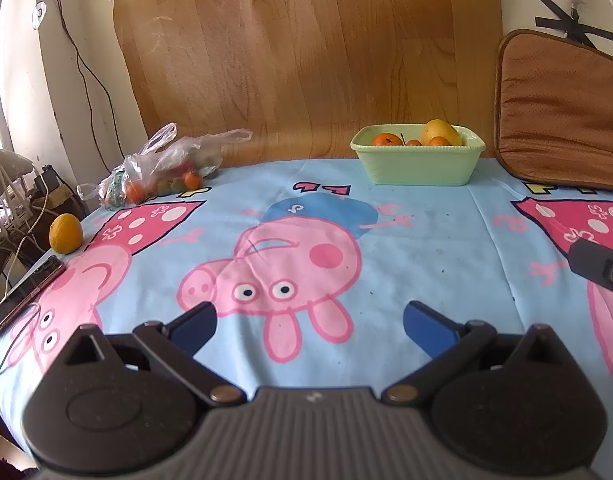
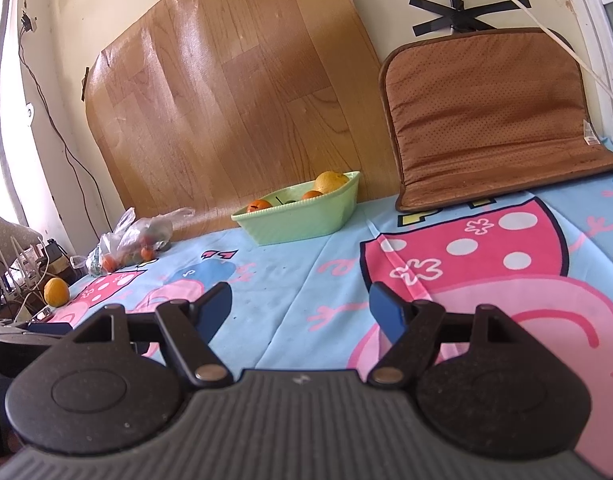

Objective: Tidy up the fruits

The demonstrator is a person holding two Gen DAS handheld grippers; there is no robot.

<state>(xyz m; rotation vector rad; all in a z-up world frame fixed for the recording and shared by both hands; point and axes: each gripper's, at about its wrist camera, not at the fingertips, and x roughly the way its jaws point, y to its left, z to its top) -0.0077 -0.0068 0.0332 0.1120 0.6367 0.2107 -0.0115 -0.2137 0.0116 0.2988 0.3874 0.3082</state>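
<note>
Green basket (image 1: 418, 168) holds oranges; a loose orange (image 1: 65, 233) sits far left.

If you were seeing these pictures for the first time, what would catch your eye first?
The cartoon-pig tablecloth fills both views. At its far edge stands a green basin holding fruit, with a plastic bag of fruit far left and a lone orange near the left edge.
</note>
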